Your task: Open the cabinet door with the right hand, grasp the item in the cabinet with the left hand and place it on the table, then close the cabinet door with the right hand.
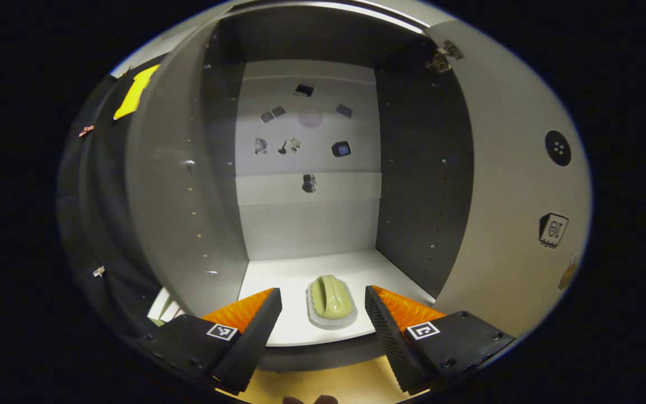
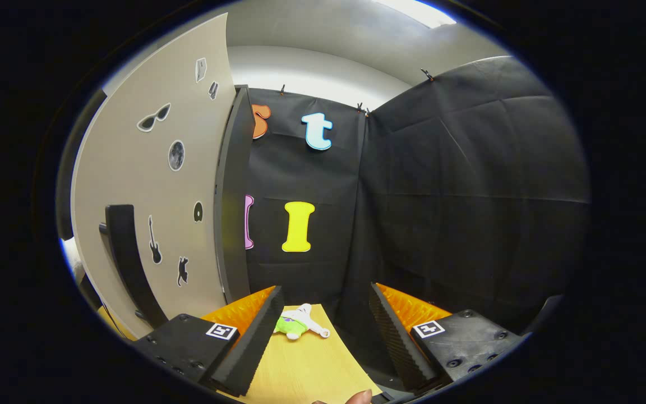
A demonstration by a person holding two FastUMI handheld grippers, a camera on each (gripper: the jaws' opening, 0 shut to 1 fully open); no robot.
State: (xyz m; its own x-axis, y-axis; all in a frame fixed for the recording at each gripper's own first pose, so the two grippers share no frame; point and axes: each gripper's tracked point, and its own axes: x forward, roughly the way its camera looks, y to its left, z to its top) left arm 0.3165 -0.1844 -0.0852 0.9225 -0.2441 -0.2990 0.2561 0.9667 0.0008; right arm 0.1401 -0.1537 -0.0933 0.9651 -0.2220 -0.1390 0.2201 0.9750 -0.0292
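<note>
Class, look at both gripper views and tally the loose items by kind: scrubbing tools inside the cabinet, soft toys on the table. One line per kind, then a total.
Scrubbing tools: 1, the green-handled scrub brush with a grey pad on the white cabinet shelf.
Soft toys: 1, the small white and green plush toy on the wooden table.
Total: 2

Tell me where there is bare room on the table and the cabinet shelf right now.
Table: bare wood in front of the small toy, which sits at the far end near the door. Cabinet shelf: the brush takes the front middle; free strips run beside it to either wall and behind it. The left gripper faces it, jaws open.
</note>
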